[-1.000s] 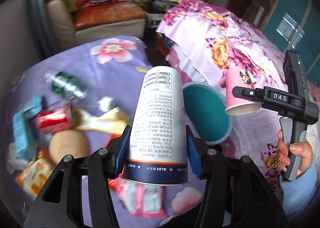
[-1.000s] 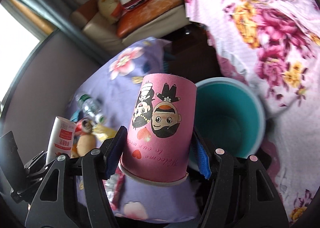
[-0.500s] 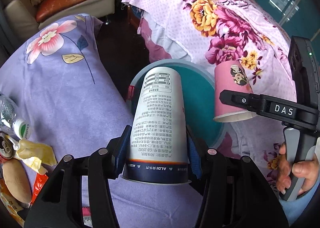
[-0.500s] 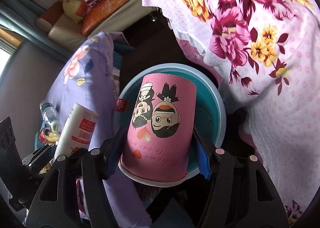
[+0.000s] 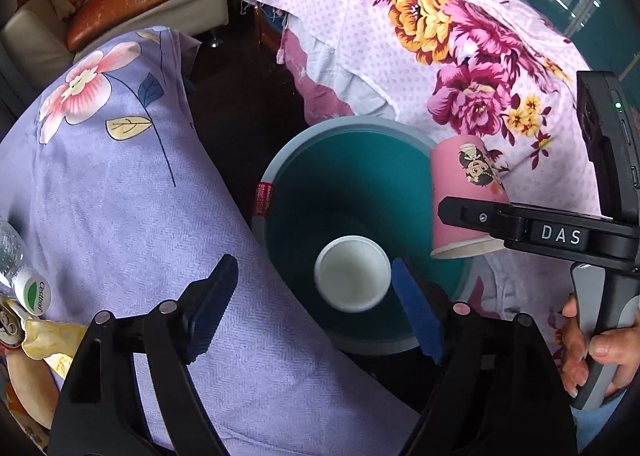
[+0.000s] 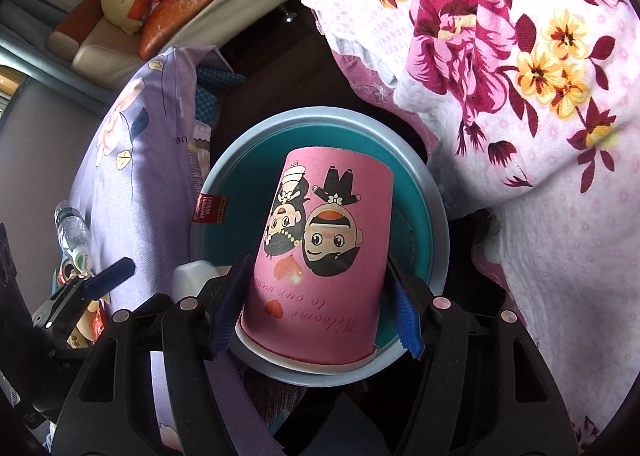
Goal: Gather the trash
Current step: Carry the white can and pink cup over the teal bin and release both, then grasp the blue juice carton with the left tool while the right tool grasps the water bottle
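Released since a second ago, the white paper cup point(image 5: 352, 279) now sits mouth-up inside the teal bin point(image 5: 304, 160).
Left gripper point(image 5: 316, 296) hangs over the bin's near rim, jaws spreading, nothing between them. Right gripper point(image 6: 316, 304) pinches the pink cartoon cup point(image 6: 324, 256) upside down above the bin. Other litter, including a plastic bottle point(image 5: 24, 280), lies at the lilac cloth's point(image 5: 132, 192) left edge.

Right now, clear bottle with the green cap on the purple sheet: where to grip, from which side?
Probably the bottle at mid-body, straddled across its width from above. It lies on its side on the purple sheet, so its round flanks are free, while the green cap end is crowded by a can and wrappers.
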Tool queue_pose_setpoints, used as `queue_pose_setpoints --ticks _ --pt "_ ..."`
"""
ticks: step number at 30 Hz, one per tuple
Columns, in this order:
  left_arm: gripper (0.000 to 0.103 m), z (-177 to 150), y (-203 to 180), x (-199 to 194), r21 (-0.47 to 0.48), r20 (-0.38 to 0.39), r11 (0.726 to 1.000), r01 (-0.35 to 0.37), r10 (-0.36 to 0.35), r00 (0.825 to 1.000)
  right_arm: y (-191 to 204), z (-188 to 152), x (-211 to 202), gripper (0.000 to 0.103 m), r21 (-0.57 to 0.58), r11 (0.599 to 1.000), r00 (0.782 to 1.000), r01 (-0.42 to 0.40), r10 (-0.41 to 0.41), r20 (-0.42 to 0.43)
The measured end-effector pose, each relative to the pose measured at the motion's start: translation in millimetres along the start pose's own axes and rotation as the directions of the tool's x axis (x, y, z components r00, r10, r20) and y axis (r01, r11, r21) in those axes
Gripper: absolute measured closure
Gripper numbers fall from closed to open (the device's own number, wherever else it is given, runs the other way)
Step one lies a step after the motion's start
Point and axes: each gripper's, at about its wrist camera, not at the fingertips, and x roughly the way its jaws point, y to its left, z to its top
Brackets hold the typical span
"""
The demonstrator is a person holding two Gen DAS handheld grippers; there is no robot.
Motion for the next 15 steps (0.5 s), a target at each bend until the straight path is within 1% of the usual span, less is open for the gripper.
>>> queue_pose_setpoints --ticks 3,6,7,8,9,11,15 --pt "0.023 -0.4 1.5 -6.9 0.005 0.004 1.000 -0.007 0.007 1.000 1.4 -0.8 1.5 0.039 0.000 1.000 1.000 0.007 -0.007 -0.012" --pt "0.022 -2.8 8.6 -15.1 -0.011 0.022 1.000 -0.009 0.009 1.000 3.7 -2.8 -0.5 0.038 -0.003 1.000 1.000 0.010 -0.010 -0.014" --pt "0.021 -4.0 11.8 -17.7 -0.020 0.025 1.000 -0.006 0.007 1.000 4.9 -3.5 -1.3 0.036 -0.006 1.000 1.000 0.012 -0.013 -0.016" --pt "0.019 -5.2 15.4 -20.5 -0.031 0.028 1.000 -0.003 0.004 1.000 6.2 -4.1 -2.9 0.034 -0.008 1.000 1.000 0.017 -0.017 -0.014" --pt "0.015 -6.1 18.6 -22.8 -0.042 0.032 0.999 0.000 0.002 0.999 7.3 -4.0 -4.2 0.030 -0.008 1.000 1.000 0.020 -0.020 -0.012" --pt "0.011 -9.4 26.4 -29.7 -0.067 0.052 0.998 0.003 0.000 0.999 9.6 -4.7 -8.2 0.028 -0.009 1.000 1.000 0.025 -0.025 -0.006" --pt "0.011 -15.5 40.0 -39.3 -0.112 0.064 0.994 0.017 -0.010 0.998 15.2 -6.3 -16.2 0.025 -0.005 0.999 0.999 0.035 -0.035 0.000"
